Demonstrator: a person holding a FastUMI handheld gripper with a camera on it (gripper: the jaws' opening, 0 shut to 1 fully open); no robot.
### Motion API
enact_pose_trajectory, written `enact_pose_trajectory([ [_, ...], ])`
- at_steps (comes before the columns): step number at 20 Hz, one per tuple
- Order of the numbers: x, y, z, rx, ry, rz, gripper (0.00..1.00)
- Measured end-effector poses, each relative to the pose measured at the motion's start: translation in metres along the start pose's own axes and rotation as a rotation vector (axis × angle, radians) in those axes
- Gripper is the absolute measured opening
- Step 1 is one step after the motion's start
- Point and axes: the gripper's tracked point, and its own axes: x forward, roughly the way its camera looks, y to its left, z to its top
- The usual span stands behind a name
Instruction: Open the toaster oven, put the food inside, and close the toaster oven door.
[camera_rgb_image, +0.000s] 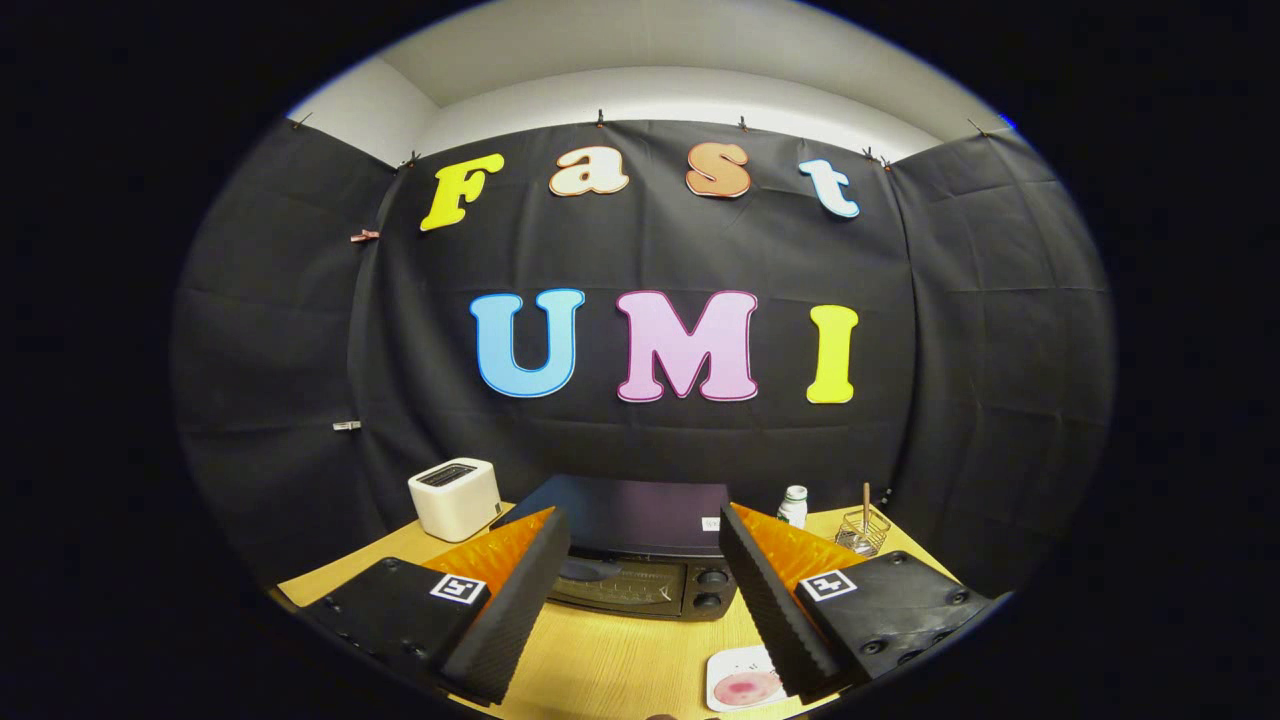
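Observation:
A black toaster oven (640, 545) stands on the wooden table (610, 660) just beyond my fingers, its glass door shut and two knobs (710, 588) at its right. A small white plate (742, 680) with a pink round of food (748, 687) lies on the table near the inner side of my right finger. My gripper (640, 610) hovers above the table, open wide, with nothing between its black ribbed fingers (515, 610).
A white two-slot toaster (455, 497) stands left of the oven at the back. A small white bottle (793, 505) and a wire basket (863, 530) with a stick in it stand at the back right. Black cloth walls close the booth behind.

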Motion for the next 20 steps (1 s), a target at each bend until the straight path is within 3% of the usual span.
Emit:
enact_pose_trajectory([
  [11,0.011,0.006,-0.009,0.019,0.036,-0.013,0.98],
  [20,0.067,0.032,-0.031,0.034,0.118,-0.050,0.98],
])
